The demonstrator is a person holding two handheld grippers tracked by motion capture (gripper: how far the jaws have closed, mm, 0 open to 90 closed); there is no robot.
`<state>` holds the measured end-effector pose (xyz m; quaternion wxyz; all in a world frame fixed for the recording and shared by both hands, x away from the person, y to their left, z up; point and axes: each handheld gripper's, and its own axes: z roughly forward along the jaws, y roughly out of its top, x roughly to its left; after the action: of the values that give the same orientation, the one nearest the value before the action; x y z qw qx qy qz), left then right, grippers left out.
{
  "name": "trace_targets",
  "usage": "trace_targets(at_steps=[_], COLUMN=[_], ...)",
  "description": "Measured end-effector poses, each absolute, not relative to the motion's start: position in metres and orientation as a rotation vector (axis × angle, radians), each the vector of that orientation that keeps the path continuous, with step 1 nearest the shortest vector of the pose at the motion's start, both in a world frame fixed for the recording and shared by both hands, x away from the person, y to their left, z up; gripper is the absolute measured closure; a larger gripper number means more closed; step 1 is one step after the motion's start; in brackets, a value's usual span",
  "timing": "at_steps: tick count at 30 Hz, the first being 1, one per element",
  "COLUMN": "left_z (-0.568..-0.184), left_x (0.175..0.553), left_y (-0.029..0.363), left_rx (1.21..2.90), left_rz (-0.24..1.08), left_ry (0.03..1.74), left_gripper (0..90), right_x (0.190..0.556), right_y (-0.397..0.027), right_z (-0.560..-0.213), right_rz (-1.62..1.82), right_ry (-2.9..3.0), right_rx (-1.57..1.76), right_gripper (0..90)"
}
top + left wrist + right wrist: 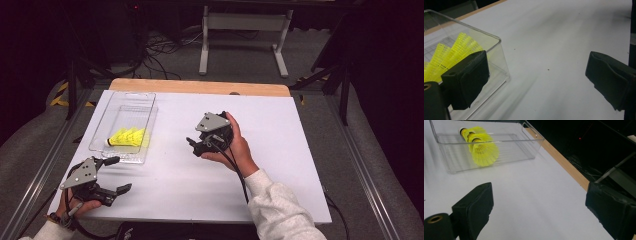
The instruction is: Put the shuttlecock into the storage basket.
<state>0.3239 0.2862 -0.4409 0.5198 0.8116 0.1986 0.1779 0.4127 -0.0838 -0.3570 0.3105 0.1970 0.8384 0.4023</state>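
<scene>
resting in clear bin (102, 120) — yellow shuttlecocks (129, 137)

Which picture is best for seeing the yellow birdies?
The right gripper view: the shuttlecocks lie whole in the clear tray. The high view shows them small; the left gripper view has a jaw covering part of them.

Shuttlecocks (129, 137) in bin (102, 121), table's (280, 165) left side; left tongs (116, 175) before bin, right tongs (192, 145) mid-table.
</scene>
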Motion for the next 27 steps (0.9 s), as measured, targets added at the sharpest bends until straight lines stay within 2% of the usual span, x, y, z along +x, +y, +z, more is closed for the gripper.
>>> trace_targets(at_steps=[27], left_z=[-0.440], left_x=[0.324], left_y=[0.284], left_rx=[1.950], left_rz=[0.433], left_ry=[0.472], left_gripper=[5.8], right_x=[0.390], right_y=[-0.128], right_z=[-0.366], right_rz=[1.026], right_ry=[2.169], right_rx=[0.558], right_gripper=[8.7])
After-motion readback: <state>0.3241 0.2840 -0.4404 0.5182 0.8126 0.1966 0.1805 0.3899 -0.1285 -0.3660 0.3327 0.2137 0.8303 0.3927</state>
